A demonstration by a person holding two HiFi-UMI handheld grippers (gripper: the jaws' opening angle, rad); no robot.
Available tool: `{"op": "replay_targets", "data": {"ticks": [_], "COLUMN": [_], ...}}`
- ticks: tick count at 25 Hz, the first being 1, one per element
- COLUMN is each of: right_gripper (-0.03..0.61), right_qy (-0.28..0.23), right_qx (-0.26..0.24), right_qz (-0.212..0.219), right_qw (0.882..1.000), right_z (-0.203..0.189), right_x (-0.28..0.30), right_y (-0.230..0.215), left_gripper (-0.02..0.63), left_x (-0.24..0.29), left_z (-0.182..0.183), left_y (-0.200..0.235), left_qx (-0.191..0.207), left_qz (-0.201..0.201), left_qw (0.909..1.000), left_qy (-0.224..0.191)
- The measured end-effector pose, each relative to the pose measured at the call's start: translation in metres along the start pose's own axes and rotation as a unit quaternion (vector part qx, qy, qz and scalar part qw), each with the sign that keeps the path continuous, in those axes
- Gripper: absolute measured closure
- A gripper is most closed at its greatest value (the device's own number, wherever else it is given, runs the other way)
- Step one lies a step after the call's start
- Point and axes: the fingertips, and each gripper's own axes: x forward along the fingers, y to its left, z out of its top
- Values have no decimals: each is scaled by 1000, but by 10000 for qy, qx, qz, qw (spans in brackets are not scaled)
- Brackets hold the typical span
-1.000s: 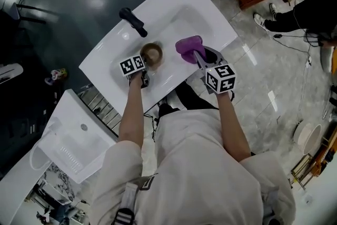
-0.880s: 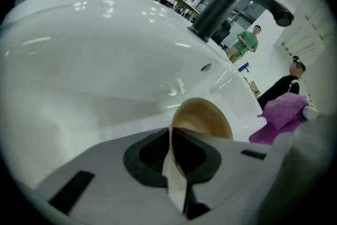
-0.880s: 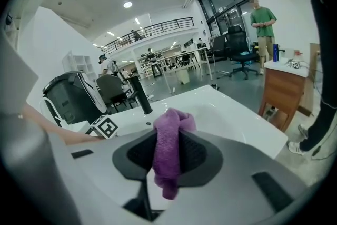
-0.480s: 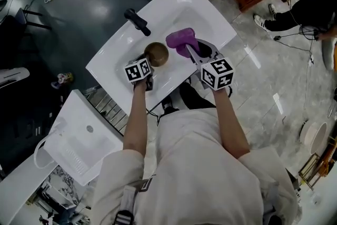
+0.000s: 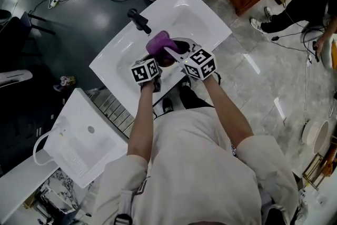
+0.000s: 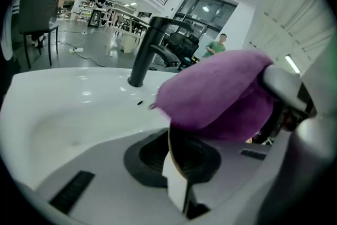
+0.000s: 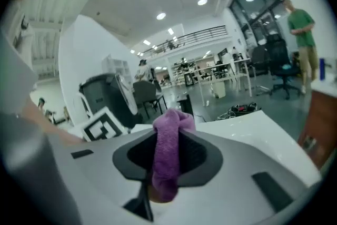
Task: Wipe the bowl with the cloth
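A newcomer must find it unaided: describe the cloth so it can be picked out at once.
Find the white washbasin with the black faucet on its far ledge. Over its basin the right gripper clamps a soft purple cloth, bunched over the brown bowl. It is the only purple, fuzzy thing there: everything round it is hard and white, black or brown.

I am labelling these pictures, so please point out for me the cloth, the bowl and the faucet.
cloth (image 5: 158,42): head view, its purple top.
bowl (image 6: 170,153): left gripper view, its thin rim.
faucet (image 5: 139,20): head view, its black spout.
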Motion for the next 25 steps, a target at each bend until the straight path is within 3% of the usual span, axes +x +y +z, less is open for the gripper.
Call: {"op": "replay_targets", "data": {"ticks": [2,3,5,7,9,11,13,15,25], "right_gripper": [488,488,488,488,489,489,489,489,494], "right_qy": [793,1191,1850,2323,2676,2924,3103,3215,3406], "right_qx": [-1239,-1983,-3400,-4583,-5421,-5819,-5945,-5973,-5817], "right_qz": [2,-19,-45,-29,35,80,43,-48,34], "right_qw": [9891,9729,9220,8579,7965,7588,7418,7348,7387], "right_z": [-18,-27,-43,-56,-67,-73,-77,-79,-85], "right_x": [19,26,36,40,44,48,50,51,40], "right_y": [8,12,16,17,19,21,21,19,30], "left_gripper": [598,598,598,597,594,591,584,581,583], "left_x": [-7,-11,-19,-26,-34,-41,-46,-48,-48], "left_z": [4,5,6,9,15,22,28,30,47], "left_y": [-6,-7,-4,2,8,8,5,2,-4], "left_qx": [72,103,123,90,112,260,395,483,724], "left_qz": [-28,-9,63,150,226,289,303,292,262], "left_qw": [10000,9999,9999,9997,9994,9987,9981,9976,9957], "left_qy": [-54,-58,-76,-143,-233,-318,-371,-408,-509]}}
